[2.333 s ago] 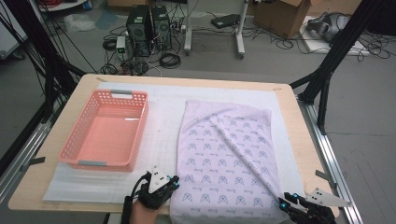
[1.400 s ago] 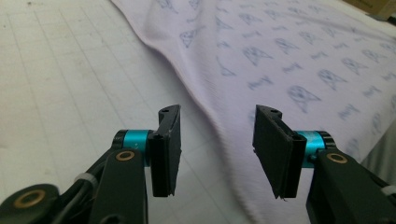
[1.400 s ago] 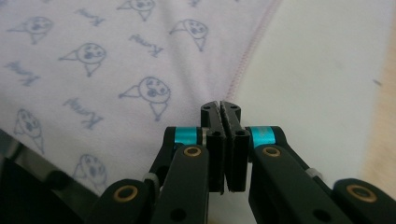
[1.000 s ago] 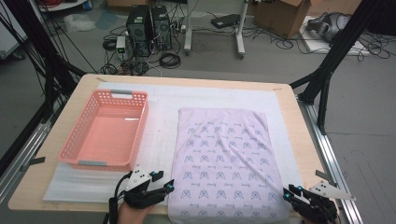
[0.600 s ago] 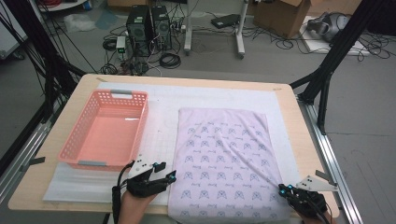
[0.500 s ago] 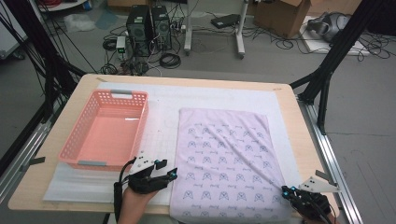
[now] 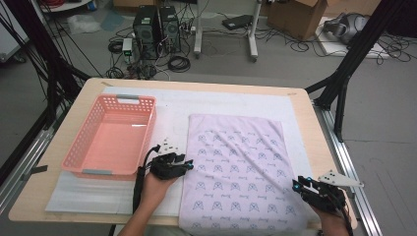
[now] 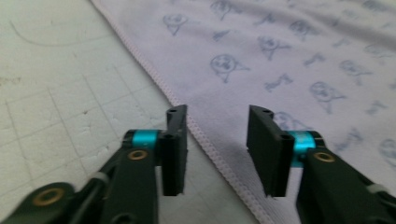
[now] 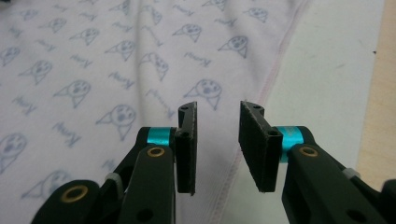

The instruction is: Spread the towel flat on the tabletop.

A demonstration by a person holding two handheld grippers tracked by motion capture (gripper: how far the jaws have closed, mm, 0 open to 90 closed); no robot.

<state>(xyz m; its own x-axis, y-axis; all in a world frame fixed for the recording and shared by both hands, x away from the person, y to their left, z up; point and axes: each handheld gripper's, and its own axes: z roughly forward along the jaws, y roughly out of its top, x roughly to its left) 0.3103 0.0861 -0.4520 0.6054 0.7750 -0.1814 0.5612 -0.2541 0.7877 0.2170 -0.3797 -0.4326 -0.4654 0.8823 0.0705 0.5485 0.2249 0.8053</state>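
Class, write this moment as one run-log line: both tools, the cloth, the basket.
left tool: open, straddling cloth hem | right tool: open over opposite hem | cloth: flat, unheld | pink basket: empty

Table [image 7: 305, 105]: mat [image 7: 172, 105] laid on top; basket [image 7: 110, 135] on mat, left; cloth [image 7: 241, 172] flat on mat, right of basket, reaching the near edge; computer towers [image 7: 157, 22] on floor behind.
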